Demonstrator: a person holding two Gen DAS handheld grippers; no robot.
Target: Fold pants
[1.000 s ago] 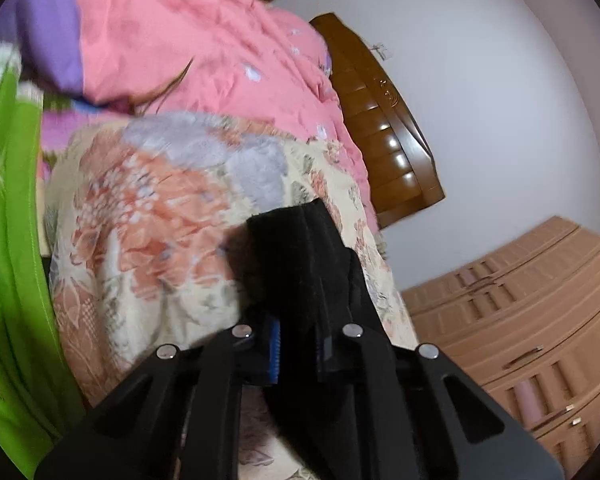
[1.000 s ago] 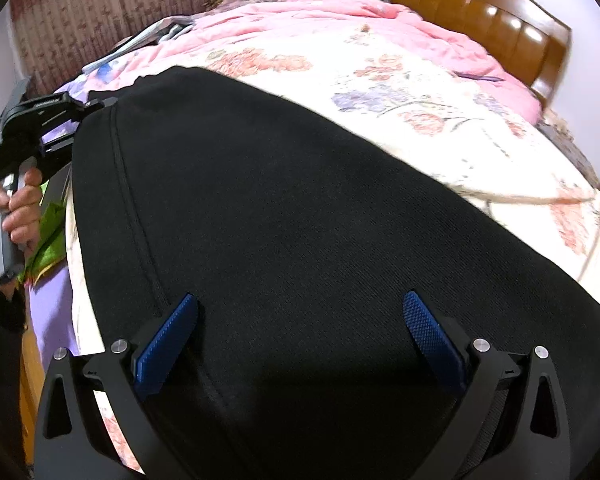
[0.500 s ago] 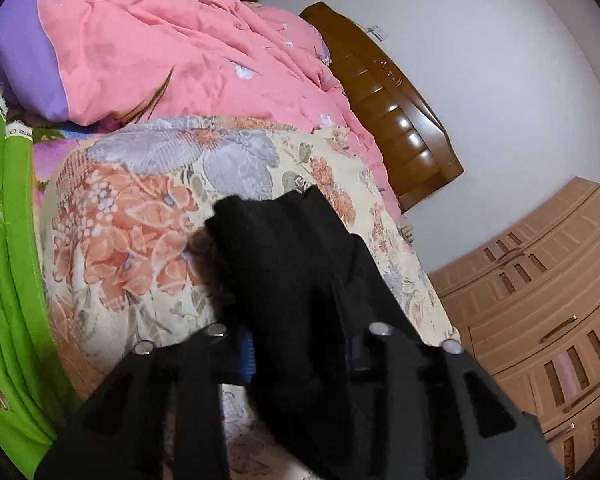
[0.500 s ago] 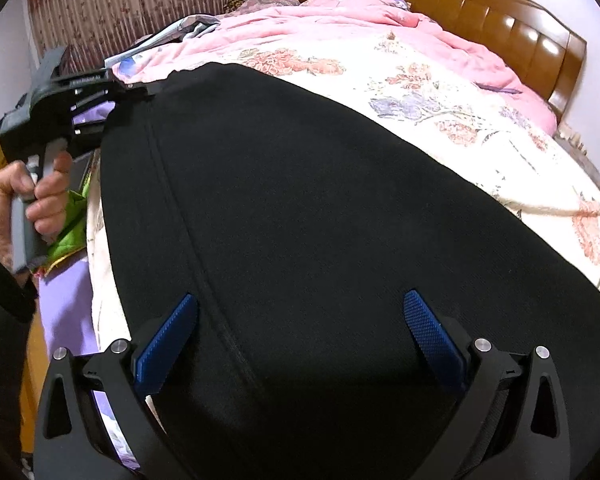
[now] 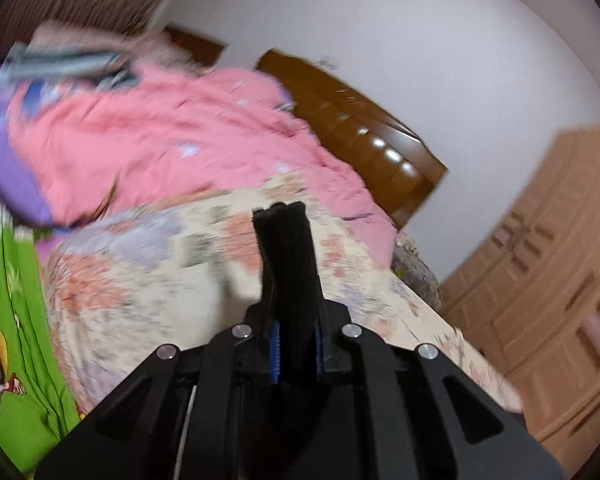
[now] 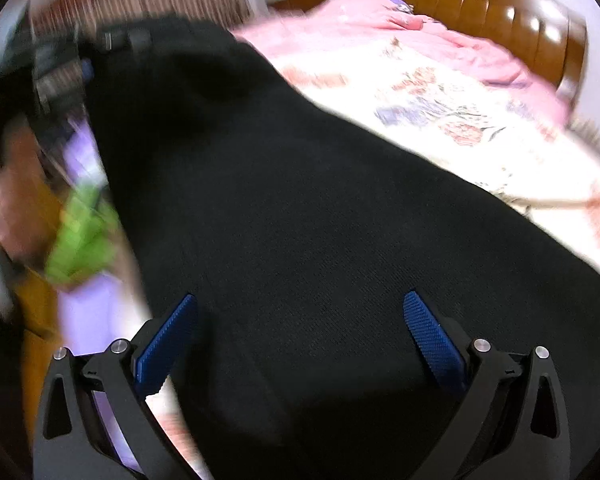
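The black pants (image 6: 300,220) spread wide across the floral bedspread (image 6: 452,120) in the right wrist view. My left gripper (image 5: 296,354) is shut on a bunched edge of the pants (image 5: 288,256), which sticks up between its blue pads. In the right wrist view the left gripper (image 6: 60,68) shows blurred at the far left corner of the pants, lifted, with the hand below it. My right gripper (image 6: 300,340) is open, its blue pads (image 6: 166,340) wide apart over the near part of the pants.
A pink quilt (image 5: 160,140) lies piled at the head of the bed by the wooden headboard (image 5: 364,136). A green cloth (image 5: 20,340) hangs at the bed's left side. Wooden wardrobes (image 5: 548,280) stand to the right.
My left gripper has lifted the held pants edge up and swung fast, so both views blur. The far corner of the pants has risen. My right gripper stays open over the pants.
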